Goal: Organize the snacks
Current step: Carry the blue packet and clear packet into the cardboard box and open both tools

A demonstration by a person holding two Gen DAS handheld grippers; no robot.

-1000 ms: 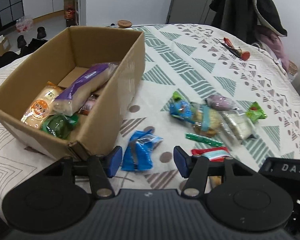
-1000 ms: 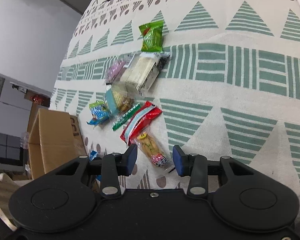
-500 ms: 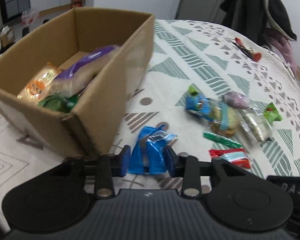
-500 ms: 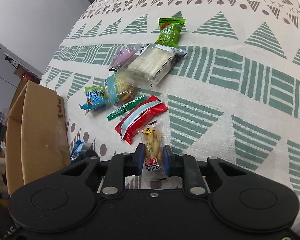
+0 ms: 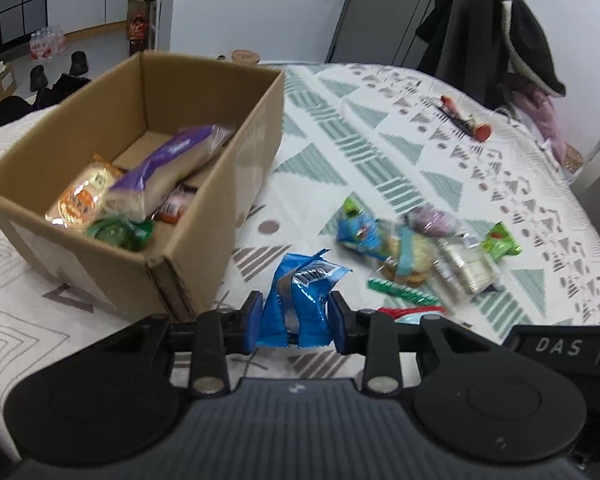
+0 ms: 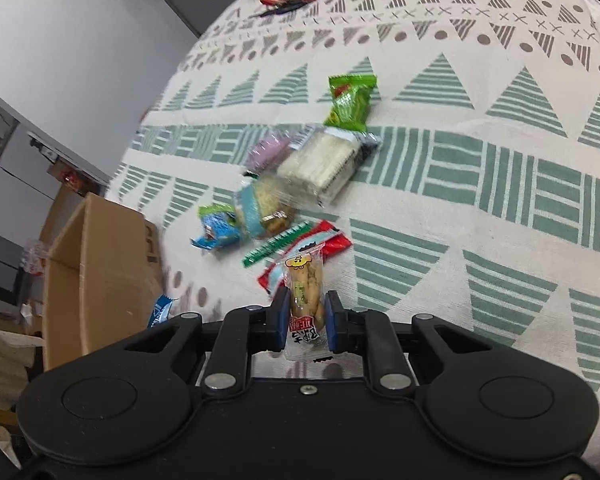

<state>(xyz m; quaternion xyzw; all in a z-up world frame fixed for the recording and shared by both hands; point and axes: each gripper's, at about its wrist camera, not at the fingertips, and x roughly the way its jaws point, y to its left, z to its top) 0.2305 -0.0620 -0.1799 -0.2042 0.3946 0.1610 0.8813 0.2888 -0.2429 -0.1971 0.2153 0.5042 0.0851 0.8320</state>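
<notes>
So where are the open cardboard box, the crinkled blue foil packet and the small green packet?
Cardboard box (image 5: 236, 184): left wrist view, right wall.
Blue foil packet (image 5: 300, 296): left wrist view, middle.
Green packet (image 6: 350, 102): right wrist view, centre.

my left packet (image 5: 300, 300): blue, silver stripe
my right packet (image 6: 305, 294): clear, yellow, red label
my pads (image 5: 253, 322): blue
box (image 5: 236, 184): brown
cloth (image 6: 500, 184): cream, green triangles

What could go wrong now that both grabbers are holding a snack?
The blue packet is pinched only at its lower part by the left gripper, so the crinkly wrapper might slip out on the way to the box. The right gripper squeezes a clear twist-snack bag; the brittle pieces might crack. The box's near wall stands tall, so a low carry could bump it.
</notes>
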